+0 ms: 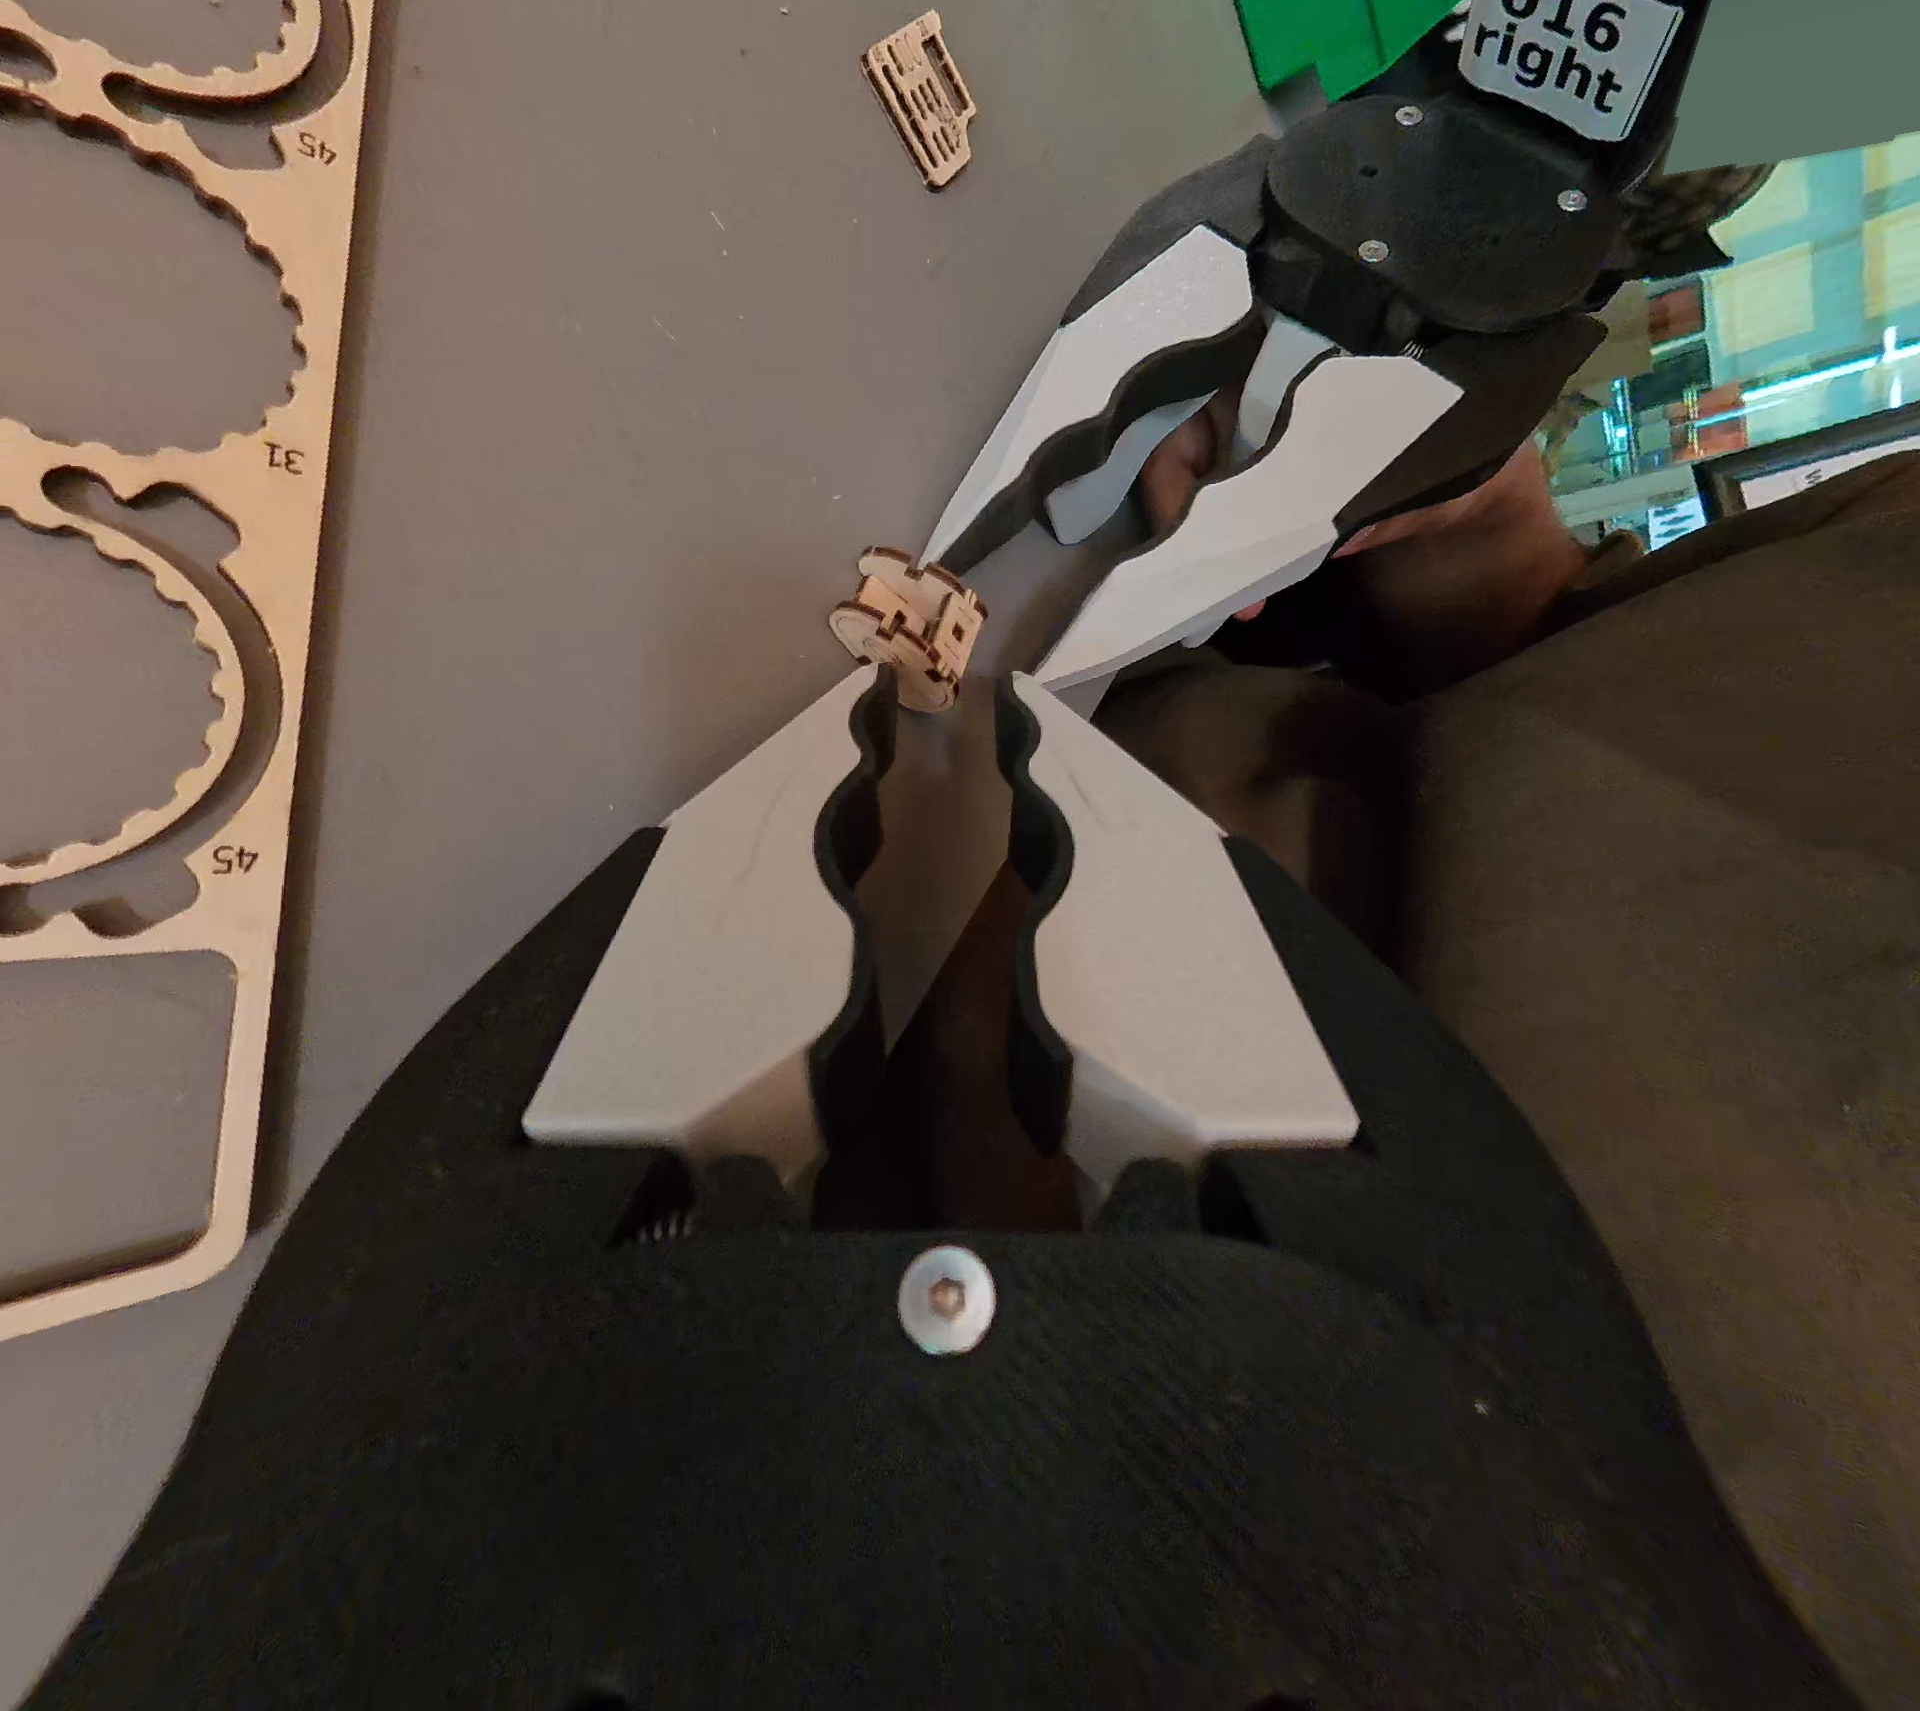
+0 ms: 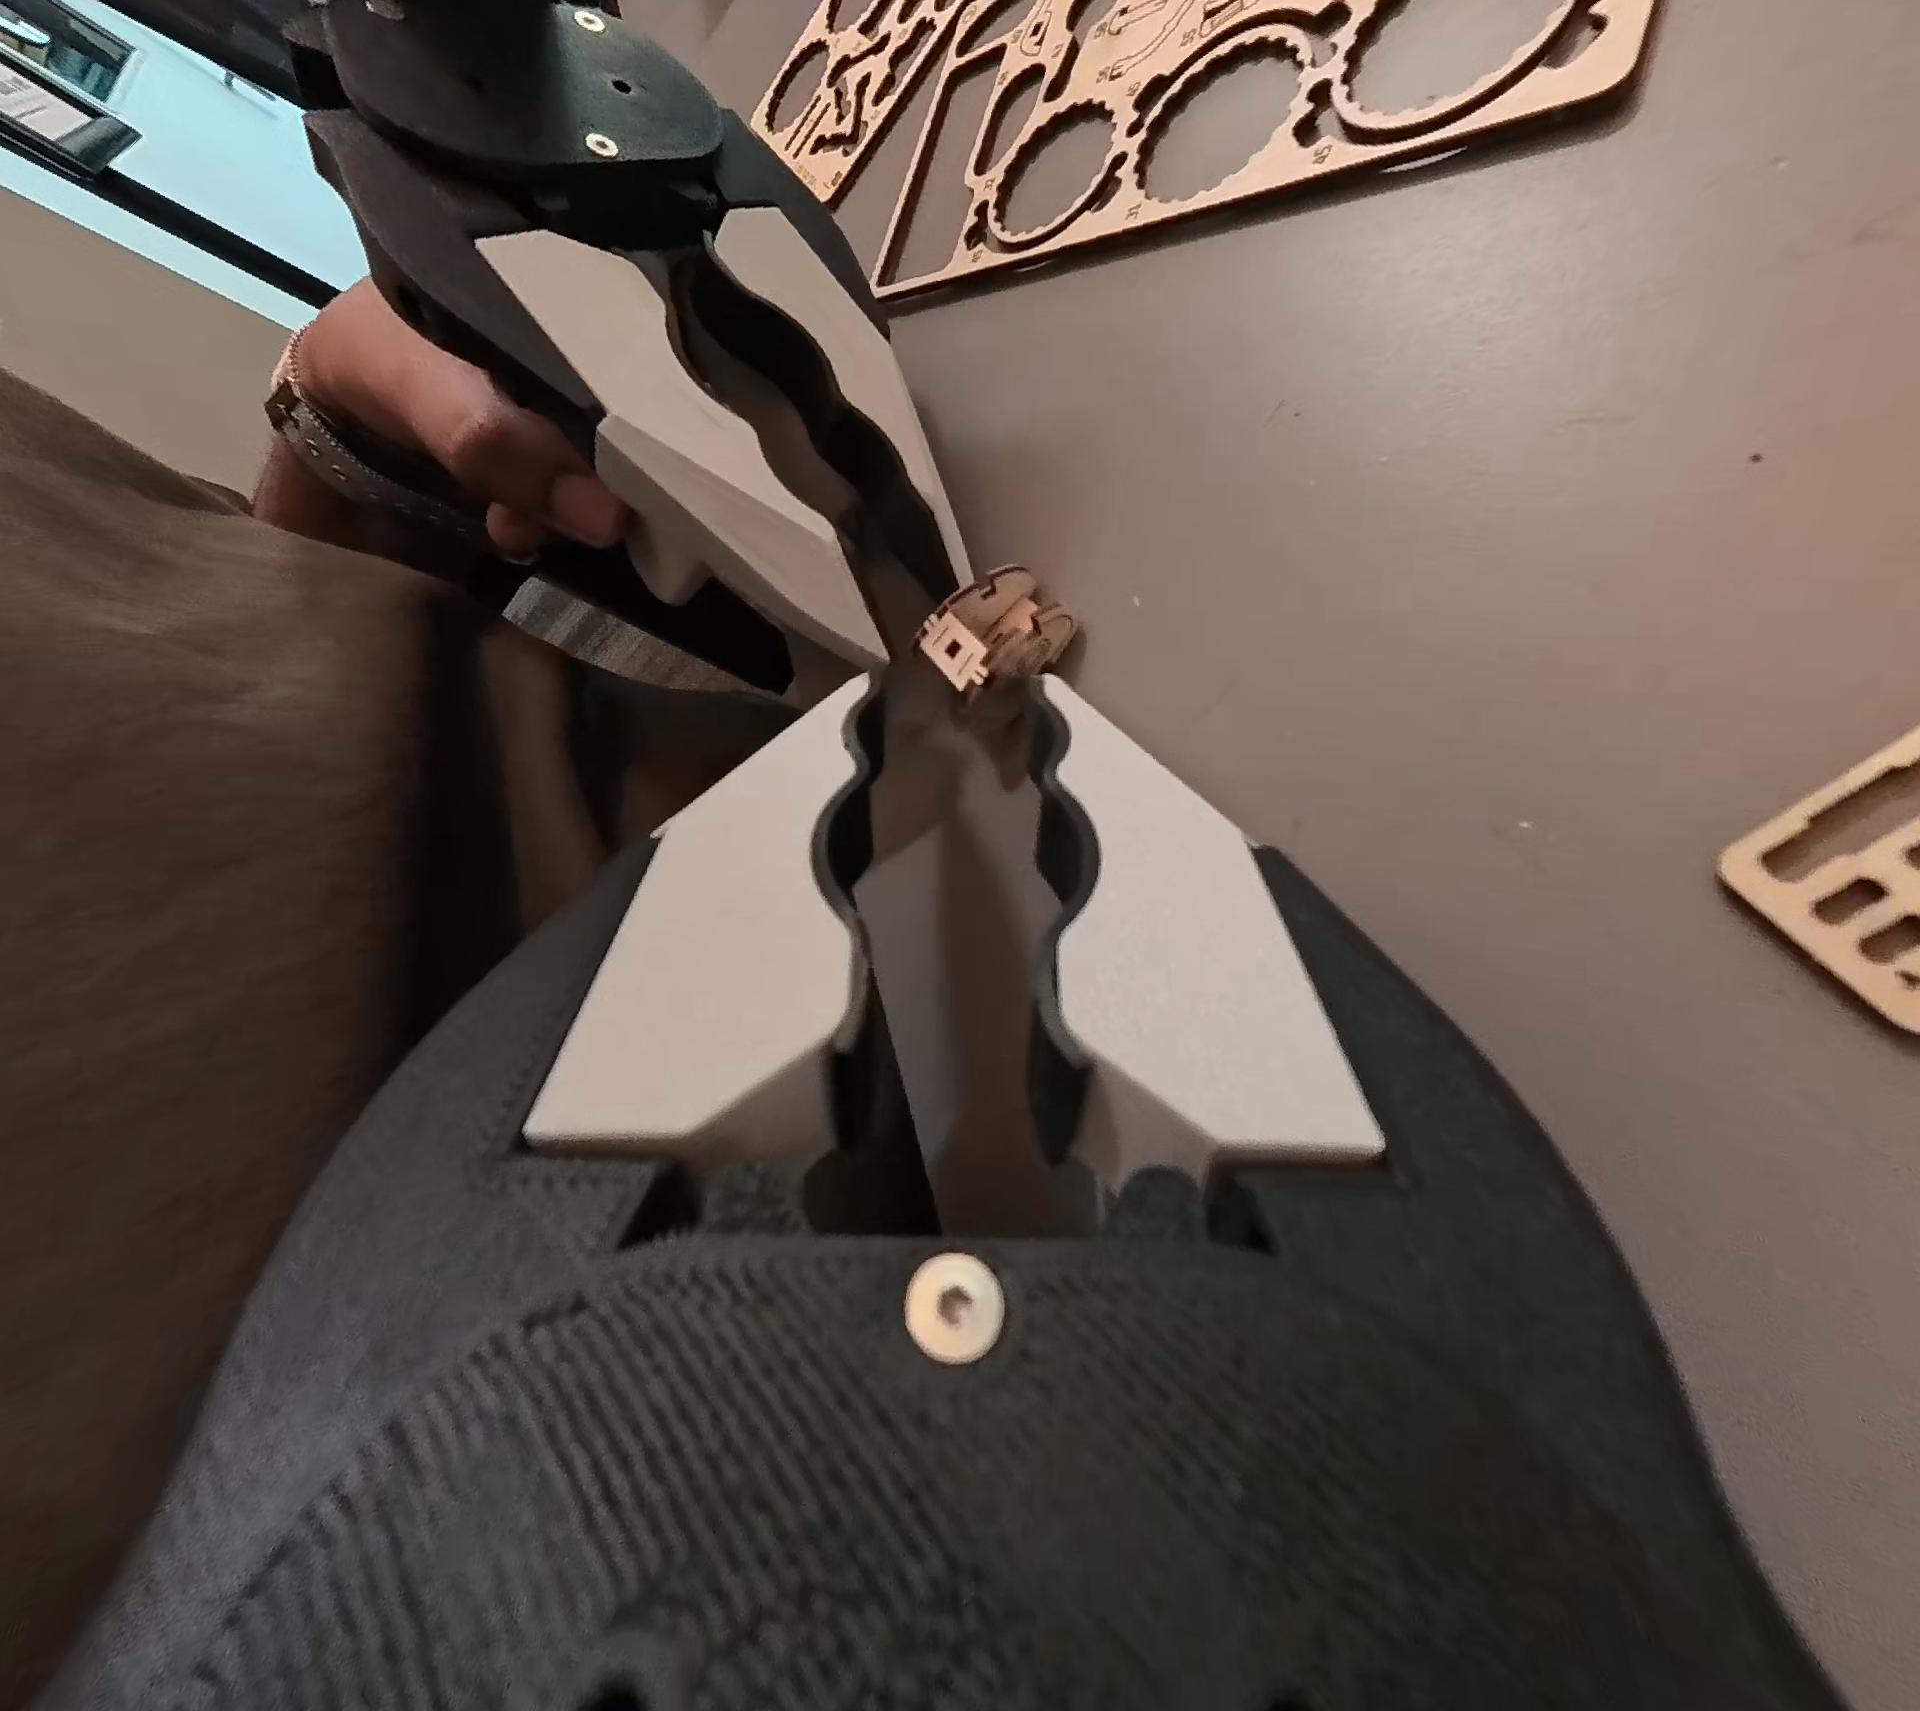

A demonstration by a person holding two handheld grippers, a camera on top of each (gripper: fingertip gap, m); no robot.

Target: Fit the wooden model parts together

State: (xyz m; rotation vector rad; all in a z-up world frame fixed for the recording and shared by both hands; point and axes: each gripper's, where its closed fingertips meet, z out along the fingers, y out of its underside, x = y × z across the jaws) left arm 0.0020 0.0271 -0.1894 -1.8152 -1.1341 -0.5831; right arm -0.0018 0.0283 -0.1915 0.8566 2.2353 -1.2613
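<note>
**A:** What looked riskiest there?

**B:** The grey table (image 2: 1455, 622) carried the big punched-out plywood sheets (image 2: 1299, 51), but the danger sat at the small wooden assembly (image 1: 909, 627), raised above the table at the spot where both pairs of tips met. I judged that it could twist or pop out, because each tool seemed to touch only an edge; a hard squeeze might also crack a slotted tab.

**A:** And the tongs themselves?

**B:** The left gripper (image 1: 940, 690) stood parted by a narrow gap, its left tip against the underside of the assembly, its other finger clear of it. The right gripper (image 2: 956, 690) was similarly parted, with the piece resting at its right tip. Whether either was truly clamped, I couldn't tell; the tips hid the contact.
</note>
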